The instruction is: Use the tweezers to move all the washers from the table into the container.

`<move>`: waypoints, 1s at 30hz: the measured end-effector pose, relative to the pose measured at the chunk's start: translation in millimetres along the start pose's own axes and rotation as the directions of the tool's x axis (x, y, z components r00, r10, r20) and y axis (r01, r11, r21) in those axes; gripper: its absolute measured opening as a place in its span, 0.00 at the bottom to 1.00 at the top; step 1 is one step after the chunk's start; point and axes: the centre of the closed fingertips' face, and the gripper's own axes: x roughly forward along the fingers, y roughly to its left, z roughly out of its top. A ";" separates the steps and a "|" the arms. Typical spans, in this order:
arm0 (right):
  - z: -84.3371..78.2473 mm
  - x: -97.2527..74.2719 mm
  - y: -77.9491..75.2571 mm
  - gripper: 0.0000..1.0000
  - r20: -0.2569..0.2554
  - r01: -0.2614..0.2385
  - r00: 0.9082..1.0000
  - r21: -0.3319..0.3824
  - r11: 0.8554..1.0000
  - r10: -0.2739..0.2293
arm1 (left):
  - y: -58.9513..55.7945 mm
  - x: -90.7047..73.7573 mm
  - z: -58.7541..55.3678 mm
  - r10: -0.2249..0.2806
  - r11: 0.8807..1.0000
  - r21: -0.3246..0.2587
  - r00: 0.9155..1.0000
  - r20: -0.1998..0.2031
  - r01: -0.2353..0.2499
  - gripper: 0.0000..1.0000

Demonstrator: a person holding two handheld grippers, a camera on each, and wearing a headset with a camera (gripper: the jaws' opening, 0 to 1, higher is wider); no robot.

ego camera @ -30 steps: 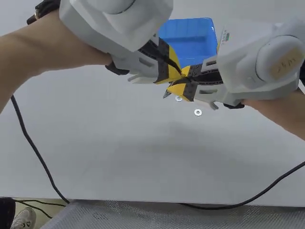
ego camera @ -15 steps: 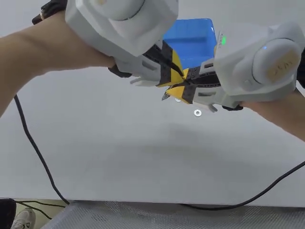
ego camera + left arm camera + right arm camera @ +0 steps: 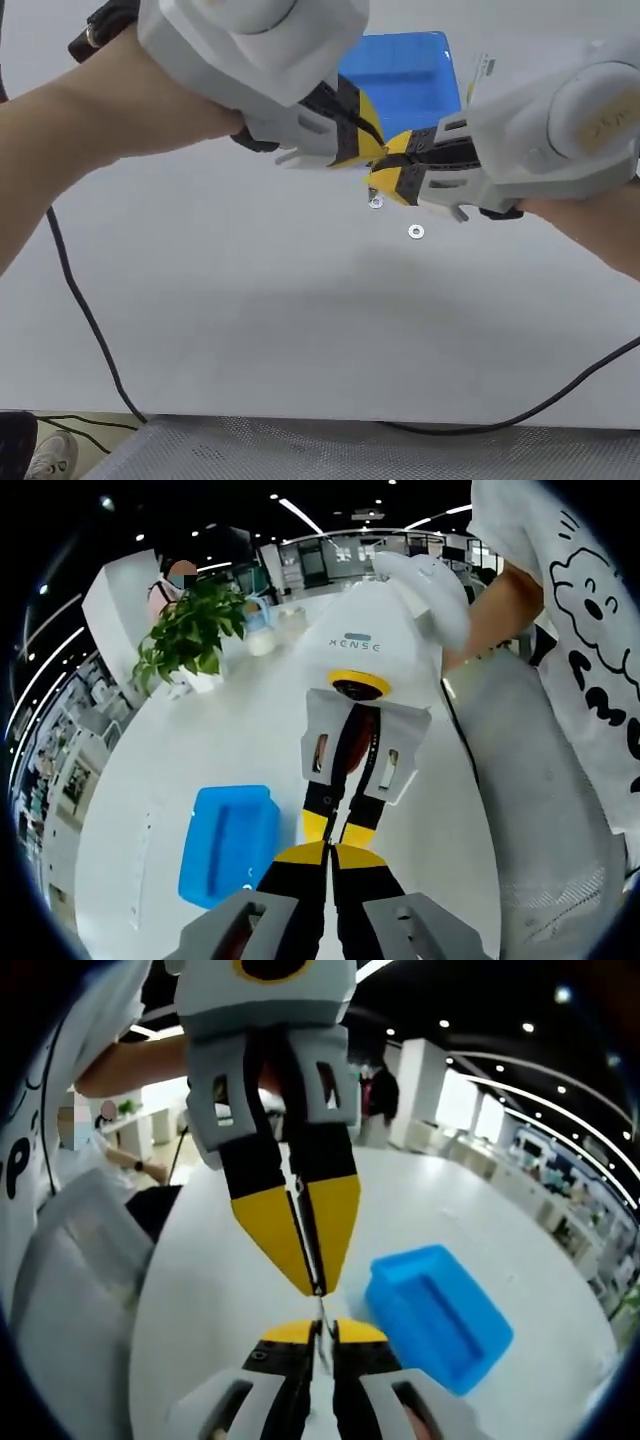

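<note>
- left gripper [image 3: 373, 150] comes from the left, jaws pressed onto the tweezers [image 3: 318, 1305], probably steadying them for a re-grip;
- one washer [image 3: 375, 203] lies on the table [image 3: 250, 300] beneath the tips, a second washer [image 3: 416, 232] near; blue container [image 3: 400, 70] behind;
- right gripper [image 3: 386, 178] meets it tip to tip, pinching the same tweezers.

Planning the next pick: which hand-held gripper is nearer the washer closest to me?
Right, by the head view. The right hand-held gripper sits just up-left of that washer; the left hand-held gripper lies farther up-left. Both clamp the tweezers.
</note>
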 end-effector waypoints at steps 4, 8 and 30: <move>-0.7 -2.4 -9.8 0.03 0.021 0.012 1.000 0.035 0.999 -0.013 | 7.1 -1.3 -0.6 0.029 0.999 -0.039 1.000 0.004 -0.029 0.00; -2.4 0.9 -9.8 0.03 0.024 0.008 1.000 0.048 0.999 -0.009 | 8.8 1.6 -1.3 0.036 0.997 -0.068 0.999 -0.006 -0.036 0.00; -8.3 18.0 -12.1 0.03 0.047 -0.017 0.999 0.117 0.993 0.012 | 14.9 8.6 -16.1 0.023 0.997 -0.067 0.998 -0.054 -0.027 0.00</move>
